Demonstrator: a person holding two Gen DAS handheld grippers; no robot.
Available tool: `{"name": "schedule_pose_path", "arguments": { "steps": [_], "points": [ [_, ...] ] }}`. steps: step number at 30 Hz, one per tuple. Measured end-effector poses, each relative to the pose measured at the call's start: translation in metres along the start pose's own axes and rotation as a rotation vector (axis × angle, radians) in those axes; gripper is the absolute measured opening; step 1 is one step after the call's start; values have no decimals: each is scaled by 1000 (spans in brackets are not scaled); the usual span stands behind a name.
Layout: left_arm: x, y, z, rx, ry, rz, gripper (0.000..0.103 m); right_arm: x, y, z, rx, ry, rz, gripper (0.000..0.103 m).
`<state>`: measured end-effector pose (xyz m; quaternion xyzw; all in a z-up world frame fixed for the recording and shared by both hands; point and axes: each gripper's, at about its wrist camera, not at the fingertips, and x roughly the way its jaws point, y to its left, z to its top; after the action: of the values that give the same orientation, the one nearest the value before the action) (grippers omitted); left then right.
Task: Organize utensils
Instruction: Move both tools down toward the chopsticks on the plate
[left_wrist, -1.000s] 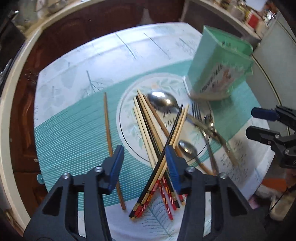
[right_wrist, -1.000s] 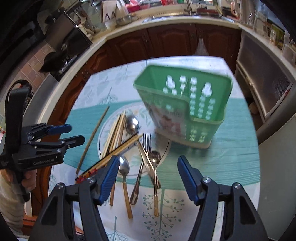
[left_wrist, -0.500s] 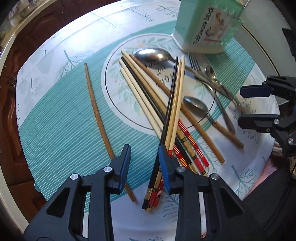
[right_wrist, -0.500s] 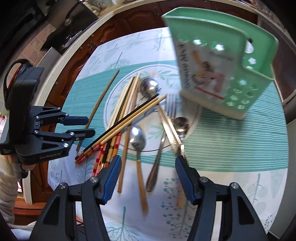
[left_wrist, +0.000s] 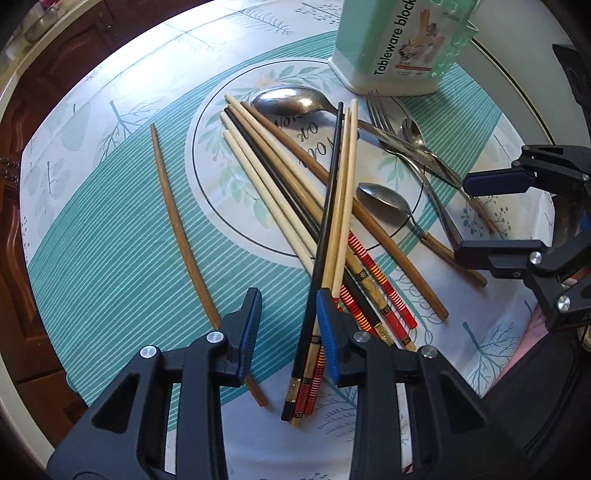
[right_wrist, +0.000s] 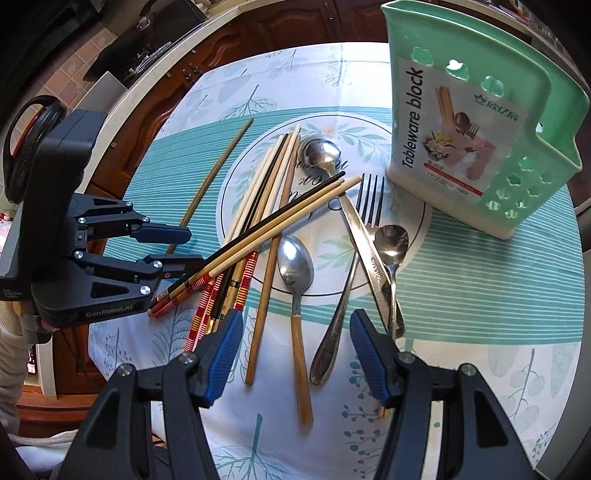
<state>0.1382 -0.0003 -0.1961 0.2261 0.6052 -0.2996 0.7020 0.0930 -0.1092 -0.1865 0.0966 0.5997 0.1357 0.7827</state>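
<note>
- Left gripper (left_wrist: 286, 319): pointing down at the near ends of the chopstick pile (left_wrist: 325, 229). Its jaws have just been closing and now stand partly spread with a clear gap; the black chopstick (left_wrist: 325, 236) and two pale ones lie against the inner face of the right pad, apparently not yet pinched. The other pad is clear of them.
- Compared with a second ago, this gripper has come lower over the striped handle ends, so the pile now fills more of its view.
- Lone brown chopstick (left_wrist: 177, 229): apart from the pile on the teal tablecloth (left_wrist: 92, 258), passing just outside the left pad.
- Right gripper (right_wrist: 295, 354): jaws wide apart, empty, above the wooden-handled spoon (right_wrist: 295, 291) and the fork (right_wrist: 354, 243). It too has dropped towards the table and moved off the holder towards the cutlery.
- Large spoon (right_wrist: 325, 155) and small spoon (right_wrist: 391, 240): crossing the fork beside the holder.
- Green tableware holder (right_wrist: 472, 122): upright at the far edge of the printed circle; what it contains is not visible.
- Reading: both hands appear positioned for a first pick, left on chopsticks, right on cutlery. All visible utensils lie loose on the cloth, so sorting seems barely begun.
</note>
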Motion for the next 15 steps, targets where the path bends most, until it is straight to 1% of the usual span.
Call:
{"name": "schedule_pose_path", "arguments": {
  "steps": [3,5,6,9,12,15],
  "points": [
    [0,-4,3,8,-1,4,28,3,3,0,-6,7,-4,60],
    [0,-4,7,7,8,12,23,4,3,-1,-11,9,-7,60],
    [1,-4,8,6,11,13,23,5,4,-1,-15,9,-9,60],
    [4,0,14,2,34,50,22,6,6,-1,-23,9,-12,60],
    [10,1,16,0,61,38,22,5,6,-2,-27,9,-13,60],
    [6,1,18,3,51,24,22,5,7,-3,-26,7,-15,60]
  ]
}}
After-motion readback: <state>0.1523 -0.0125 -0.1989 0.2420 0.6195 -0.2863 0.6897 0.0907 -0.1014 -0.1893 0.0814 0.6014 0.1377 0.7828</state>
